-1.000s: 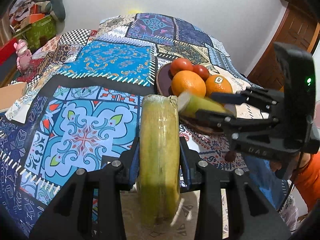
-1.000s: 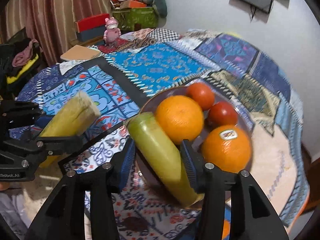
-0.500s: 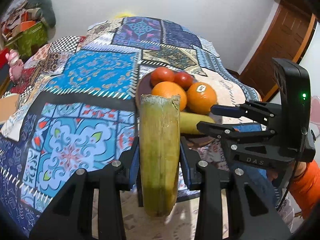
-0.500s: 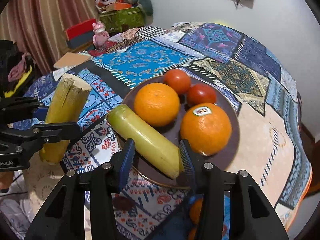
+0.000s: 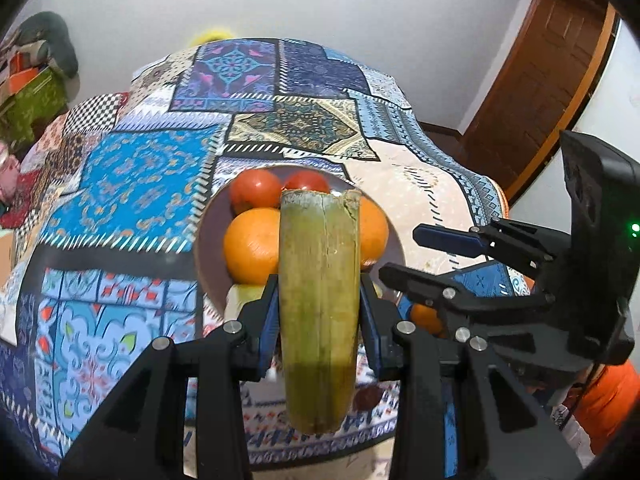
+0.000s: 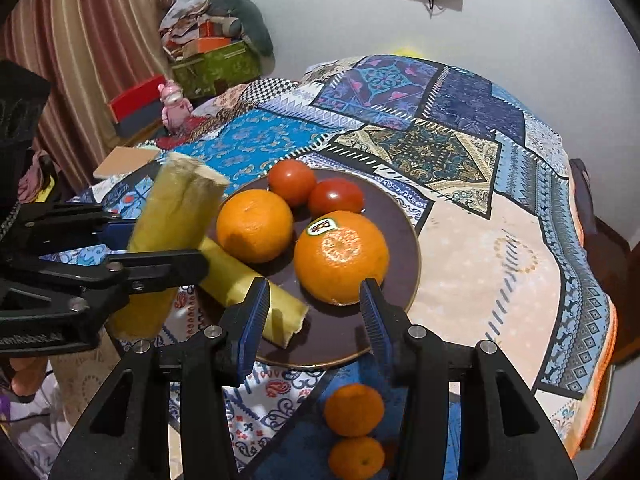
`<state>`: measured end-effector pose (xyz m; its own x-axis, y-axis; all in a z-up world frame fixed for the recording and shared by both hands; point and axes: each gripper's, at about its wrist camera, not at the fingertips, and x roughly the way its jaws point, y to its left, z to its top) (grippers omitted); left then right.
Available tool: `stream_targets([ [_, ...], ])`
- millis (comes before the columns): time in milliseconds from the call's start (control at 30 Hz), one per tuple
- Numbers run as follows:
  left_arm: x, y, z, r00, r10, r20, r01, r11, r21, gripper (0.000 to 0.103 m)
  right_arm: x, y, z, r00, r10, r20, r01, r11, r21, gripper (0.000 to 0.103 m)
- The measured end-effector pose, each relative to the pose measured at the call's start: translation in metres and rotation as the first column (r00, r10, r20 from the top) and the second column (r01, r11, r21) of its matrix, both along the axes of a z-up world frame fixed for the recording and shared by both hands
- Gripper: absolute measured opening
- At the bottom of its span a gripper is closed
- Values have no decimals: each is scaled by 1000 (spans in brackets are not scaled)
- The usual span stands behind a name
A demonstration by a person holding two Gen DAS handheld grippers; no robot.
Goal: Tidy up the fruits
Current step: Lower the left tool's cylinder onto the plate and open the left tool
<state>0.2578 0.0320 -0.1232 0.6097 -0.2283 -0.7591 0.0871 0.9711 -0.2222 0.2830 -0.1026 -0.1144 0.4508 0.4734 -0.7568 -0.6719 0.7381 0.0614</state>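
The left tongs point(image 6: 160, 240) clamp a yellow-green cut cane stalk point(image 6: 168, 240) just left of the dark round plate point(image 6: 400, 216), which holds a second stalk piece point(image 6: 248, 280), two large oranges point(image 6: 342, 258) and two red tomatoes point(image 6: 292, 182), while the right tongs point(image 6: 316, 312) stand apart, empty, over its near rim.

The left gripper point(image 6: 192, 248) carries pale lettering on its body, cut off at the frame edge, ending "enRobot.AI". The sticker point(image 6: 322, 226) on the large orange point(image 6: 342, 258) bears a dark mark too small to read.
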Motion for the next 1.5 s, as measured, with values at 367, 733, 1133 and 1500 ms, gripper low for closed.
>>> stream_targets([
  [367,48,-6,-15,999,-5,-47,5,1000,1,36,20,-10,-7,999,-31,-10,31,999,19,44],
  [733,64,-12,-18,999,8,-43,-7,1000,18,37,24,-16,-11,999,-40,-23,40,999,24,44],
  [1133,19,-10,8,1000,0,16,-1,999,51,40,-2,-35,9,998,-68,15,67,997,38,44],
  [1500,-48,-19,6,999,-32,16,30,997,70,48,-47,-78,14,989,-146,28,146,989,26,48],
])
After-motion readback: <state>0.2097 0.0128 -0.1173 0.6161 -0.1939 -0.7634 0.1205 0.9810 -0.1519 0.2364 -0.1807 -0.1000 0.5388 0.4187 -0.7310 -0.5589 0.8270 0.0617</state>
